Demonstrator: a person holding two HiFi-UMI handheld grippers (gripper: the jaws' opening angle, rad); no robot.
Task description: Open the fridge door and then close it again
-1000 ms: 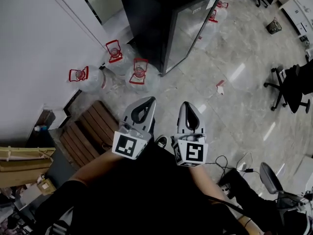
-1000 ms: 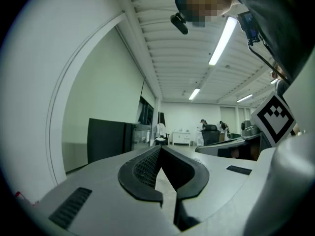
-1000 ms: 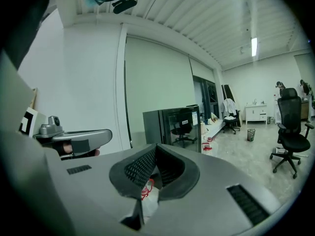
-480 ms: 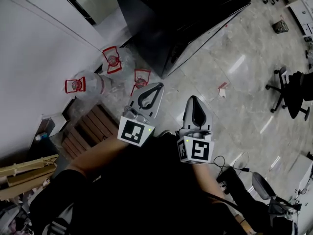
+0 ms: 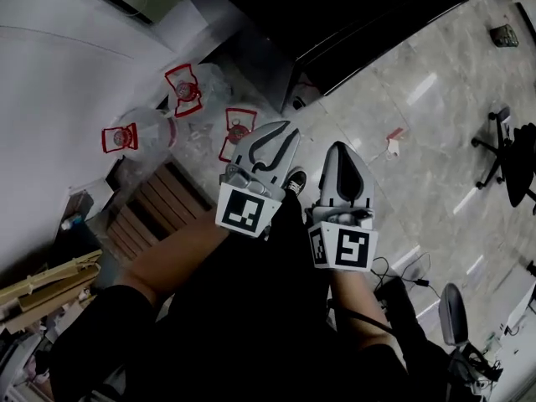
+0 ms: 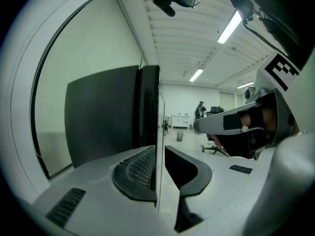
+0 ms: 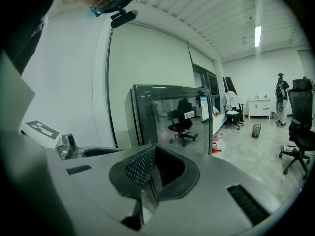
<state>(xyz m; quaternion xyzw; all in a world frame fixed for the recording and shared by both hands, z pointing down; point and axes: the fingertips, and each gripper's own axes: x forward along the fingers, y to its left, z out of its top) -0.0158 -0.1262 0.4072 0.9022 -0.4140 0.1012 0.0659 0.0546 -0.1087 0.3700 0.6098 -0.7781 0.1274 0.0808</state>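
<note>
The black fridge [image 5: 335,15] fills the top of the head view, its glass door [image 7: 172,117] flat against the cabinet. My left gripper [image 5: 285,131] is held out in front of me toward the fridge's near corner, jaws parted by a narrow gap with nothing between them. In the left gripper view the door's edge [image 6: 158,107] runs straight ahead, in line with the gap of the left gripper [image 6: 160,154]. My right gripper [image 5: 339,149] sits beside it, shut and empty. In the right gripper view the right gripper [image 7: 155,149] faces the reflective glass front.
Three water jugs with red handles [image 5: 184,86], [image 5: 126,136], [image 5: 239,128] lie on the floor left of the fridge. A wooden pallet [image 5: 155,208] is near my left leg. An office chair [image 5: 515,157] stands at right, cables [image 5: 402,275] trail on the floor.
I have stepped closer to the fridge, which now fills more of the top of the head view. Both grippers moved forward with me. The left jaws have parted slightly.
</note>
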